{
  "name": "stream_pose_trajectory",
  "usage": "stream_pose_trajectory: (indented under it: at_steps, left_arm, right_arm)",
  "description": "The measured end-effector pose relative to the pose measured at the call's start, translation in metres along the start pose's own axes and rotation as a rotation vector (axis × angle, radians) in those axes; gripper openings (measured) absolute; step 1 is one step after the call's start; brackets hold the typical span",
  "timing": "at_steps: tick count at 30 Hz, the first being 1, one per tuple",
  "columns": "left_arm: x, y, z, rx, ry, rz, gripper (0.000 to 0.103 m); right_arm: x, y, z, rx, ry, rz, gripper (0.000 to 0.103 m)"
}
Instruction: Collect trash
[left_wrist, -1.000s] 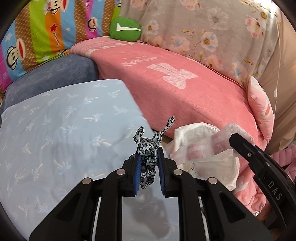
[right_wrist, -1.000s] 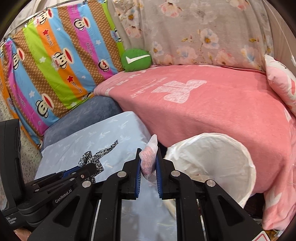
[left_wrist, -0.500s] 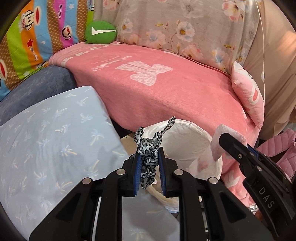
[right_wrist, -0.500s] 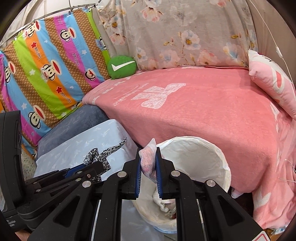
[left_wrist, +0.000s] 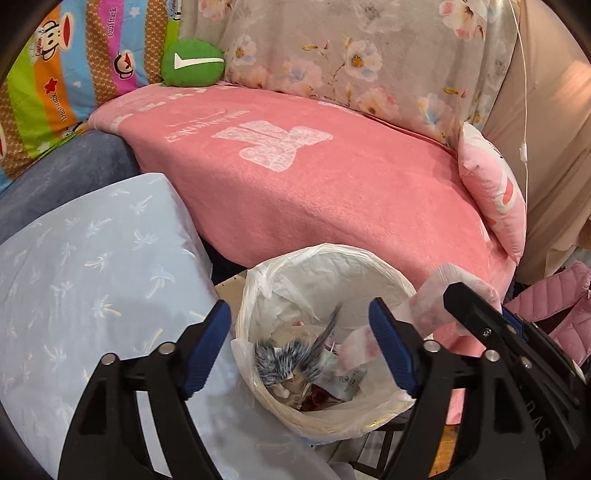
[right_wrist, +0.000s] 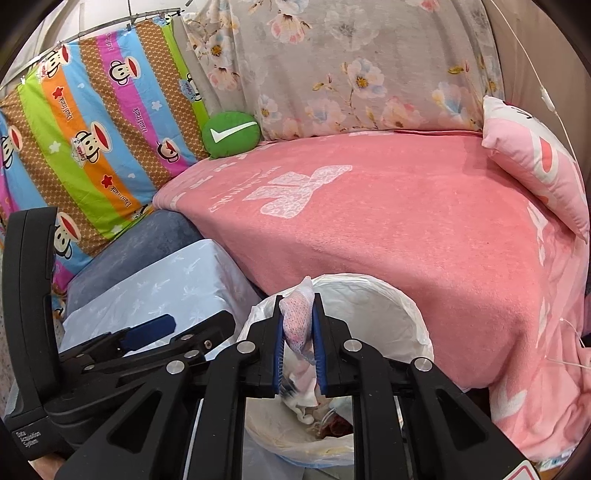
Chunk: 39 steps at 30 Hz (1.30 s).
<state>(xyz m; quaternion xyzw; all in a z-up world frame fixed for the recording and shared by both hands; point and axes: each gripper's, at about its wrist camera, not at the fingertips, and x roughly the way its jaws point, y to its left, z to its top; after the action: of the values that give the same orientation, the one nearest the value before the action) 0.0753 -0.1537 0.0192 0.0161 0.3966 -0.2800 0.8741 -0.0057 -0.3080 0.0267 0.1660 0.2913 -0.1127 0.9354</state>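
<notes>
A white-lined trash bin (left_wrist: 332, 251) stands below both grippers, with wrappers and scraps inside. My left gripper (left_wrist: 297, 306) hangs over it, its jaws opening wide with nothing between them. A leopard-print strip (left_wrist: 291, 360), blurred, is dropping into the bin below. My right gripper (right_wrist: 297, 299) is over the bin's (right_wrist: 406, 306) left rim. It holds a pink dotted wrapper (right_wrist: 297, 321) between its blue pads, and its jaws are just starting to open. In the left wrist view that wrapper (left_wrist: 424, 299) shows at the right.
A sofa under a pink blanket (left_wrist: 332, 184) runs behind the bin. A light blue patterned cover (left_wrist: 92, 277) lies to the left, touching the bin. A pink pillow (left_wrist: 495, 199) and a pink quilted garment (left_wrist: 554, 306) sit at the right, and a green cushion (left_wrist: 192, 62) at the back.
Both grippers moved right from the blue cover to above the bin. The left jaws opened and let go of the leopard strip, which now falls into the bin.
</notes>
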Motion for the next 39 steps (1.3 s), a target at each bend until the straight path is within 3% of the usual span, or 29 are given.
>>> stream_pose_trajectory:
  at_steps: [4,9,20,26,39]
  left_arm:
    - [0.001,0.005,0.000,-0.013,0.001,0.017,0.075]
    - [-0.001,0.015,-0.003,-0.031,-0.001,0.039,0.075]
    - [-0.016,0.045,-0.018,-0.075,-0.020,0.099,0.075]
    - [-0.025,0.061,-0.032,-0.090,-0.017,0.148,0.077]
    - [-0.052,0.073,-0.061,-0.073,-0.025,0.205,0.086]
  right_arm:
    - [0.003,0.002,0.000,0.000,0.003,-0.007,0.018]
    - [0.006,0.009,-0.001,-0.013,0.010,-0.002,0.030]
    - [0.005,0.033,-0.016,-0.055,0.047,0.017,0.038]
    - [-0.001,0.052,-0.036,-0.130,0.073,-0.031,0.047]
    - [-0.024,0.060,-0.068,-0.157,0.109,-0.134,0.050]
